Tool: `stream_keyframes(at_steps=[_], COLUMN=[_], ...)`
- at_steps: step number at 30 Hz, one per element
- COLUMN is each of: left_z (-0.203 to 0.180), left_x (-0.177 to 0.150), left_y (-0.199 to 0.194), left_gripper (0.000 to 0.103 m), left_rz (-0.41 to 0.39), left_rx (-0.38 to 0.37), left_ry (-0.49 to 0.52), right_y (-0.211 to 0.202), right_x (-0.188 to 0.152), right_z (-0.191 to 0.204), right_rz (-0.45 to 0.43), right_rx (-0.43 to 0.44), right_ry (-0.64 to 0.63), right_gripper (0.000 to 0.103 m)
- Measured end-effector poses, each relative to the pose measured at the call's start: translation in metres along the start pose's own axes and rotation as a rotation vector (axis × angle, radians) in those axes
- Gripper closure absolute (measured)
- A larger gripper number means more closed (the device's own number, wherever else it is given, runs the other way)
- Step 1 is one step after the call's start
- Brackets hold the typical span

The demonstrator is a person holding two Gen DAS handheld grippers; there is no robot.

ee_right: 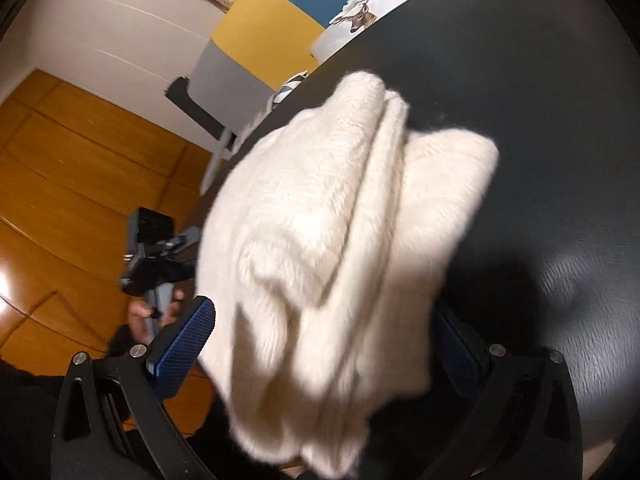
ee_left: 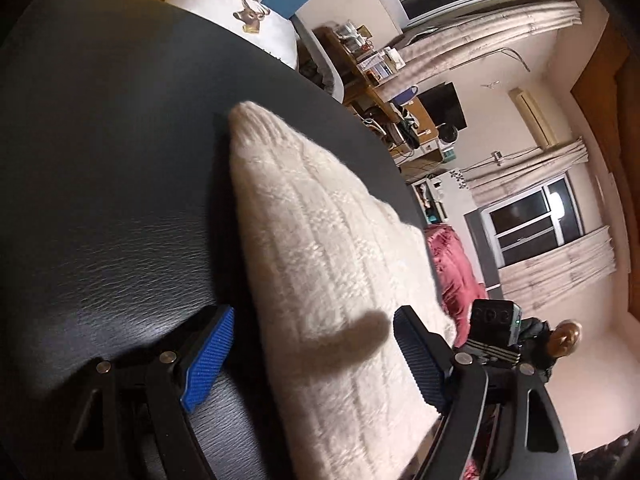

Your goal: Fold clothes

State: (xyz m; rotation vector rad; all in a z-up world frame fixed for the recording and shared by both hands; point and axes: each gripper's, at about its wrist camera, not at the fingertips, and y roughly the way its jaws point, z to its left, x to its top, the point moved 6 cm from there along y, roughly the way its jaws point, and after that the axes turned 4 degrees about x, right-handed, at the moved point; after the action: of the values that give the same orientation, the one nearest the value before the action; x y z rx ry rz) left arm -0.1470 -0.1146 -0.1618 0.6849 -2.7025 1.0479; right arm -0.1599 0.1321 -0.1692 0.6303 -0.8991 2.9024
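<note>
Handling the soft, floppy sweater, keep both spread grippers, left and right, astride its folded edge.

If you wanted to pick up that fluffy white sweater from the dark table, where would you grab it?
I would probably grip the white sweater at its near edge, coming in low along the dark table. It lies folded in thick layers, so that edge gives something to pinch. The left gripper is open astride it, and the right gripper likewise.
</note>
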Motion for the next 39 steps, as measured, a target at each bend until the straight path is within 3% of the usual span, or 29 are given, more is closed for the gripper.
stream_keyframes(at_steps=[8, 10, 13, 15, 19, 22, 26, 29, 35, 37, 39], left_z=[-0.016, -0.018, -0.021, -0.023, -0.054, -0.070, -0.075, -0.073, -0.017, 0.020, 0.055], left_x=[-0.004, -0.006, -0.012, -0.017, -0.031, -0.040, -0.052, -0.066, -0.103, -0.119, -0.131], left_y=[0.021, 0.023, 0.025, 0.023, 0.007, -0.023, -0.079, -0.139, -0.262, -0.292, -0.307], left_gripper=[0.021, 0.023, 0.040, 0.055, 0.062, 0.064, 0.064, 0.064, 0.063, 0.063, 0.063], left_rz=[0.048, 0.024, -0.008, -0.042, -0.178, -0.288, -0.450, -0.581, -0.805, -0.836, -0.826], left_rx=[0.049, 0.060, 0.081, 0.089, 0.236, 0.291, 0.387, 0.486, 0.712, 0.783, 0.841], left_ry=[0.012, 0.021, 0.035, 0.031, 0.175, 0.246, 0.293, 0.316, 0.095, -0.040, -0.149], right_y=[0.005, -0.001, -0.005, -0.008, -0.006, -0.003, 0.022, 0.058, 0.172, 0.215, 0.257], right_x=[0.001, -0.006, -0.010, -0.013, -0.011, -0.004, 0.010, 0.023, 0.038, 0.037, 0.025], right_z=[0.001, -0.001, -0.001, 0.000, 0.008, 0.018, 0.038, 0.078, 0.192, 0.229, 0.251], right_rz=[-0.012, -0.016, -0.024, -0.029, -0.008, 0.013, 0.067, 0.119, 0.278, 0.341, 0.417], right_rx=[-0.053, -0.128, -0.153, -0.159, -0.219, -0.257, -0.190, -0.067, 0.138, 0.184, 0.174], right_ry=[-0.001, -0.036, -0.056, -0.065, -0.143, -0.214, -0.281, -0.374, -0.640, -0.731, -0.814], right_gripper=[0.003, 0.028, 0.042, 0.042, 0.042, 0.048, 0.053, 0.053, 0.053, 0.053, 0.053])
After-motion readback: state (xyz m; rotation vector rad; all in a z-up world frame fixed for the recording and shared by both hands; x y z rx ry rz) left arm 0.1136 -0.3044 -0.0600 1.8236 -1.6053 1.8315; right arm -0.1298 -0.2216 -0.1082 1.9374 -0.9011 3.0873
